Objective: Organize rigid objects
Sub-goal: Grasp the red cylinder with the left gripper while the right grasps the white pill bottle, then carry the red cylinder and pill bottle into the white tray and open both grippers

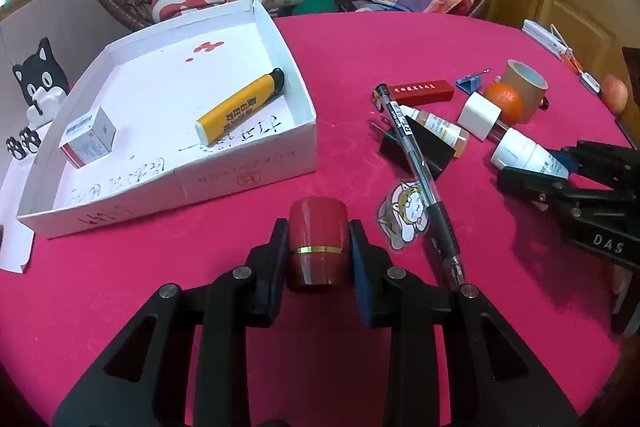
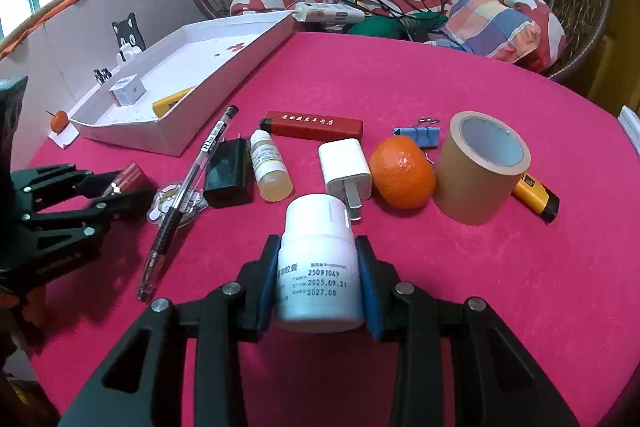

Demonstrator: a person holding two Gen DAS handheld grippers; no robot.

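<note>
1. The left claw (image 1: 318, 251) is clamped on a short dark-red lacquered cylinder with a thin gold band (image 1: 318, 245). Its blue-padded fingers (image 1: 280, 259) press the cylinder's two sides, and the cylinder's long axis runs straight ahead along the fingers.

2. The right claw (image 2: 318, 279) is clamped on a white plastic medicine bottle with a printed date label (image 2: 318, 267). The bottle lies lengthwise between the fingers, its cap end pointing away from the claw.

3. The likely goal is the shallow white cardboard box tray (image 1: 248, 183). It lies ahead and to the left of the left claw, its near wall just beyond the cylinder's far end. A yellow tube with a black cap (image 1: 240, 107) and a small white and red carton (image 1: 88, 137) already lie inside.

4. From the right claw the same tray (image 2: 168, 143) lies well apart, far ahead and to the left, beyond a clear pen with a black grip (image 2: 188, 183) and a black plug adapter (image 2: 228, 171).

5. My judgement: the left claw is much nearer the tray, so the red cylinder has the shorter path, forward, left and over the near wall.

6. The right claw's bottle would have to cross the clutter on the pink felt-covered table (image 2: 480, 307) and pass the left claw (image 2: 120, 187) to get there.
</note>
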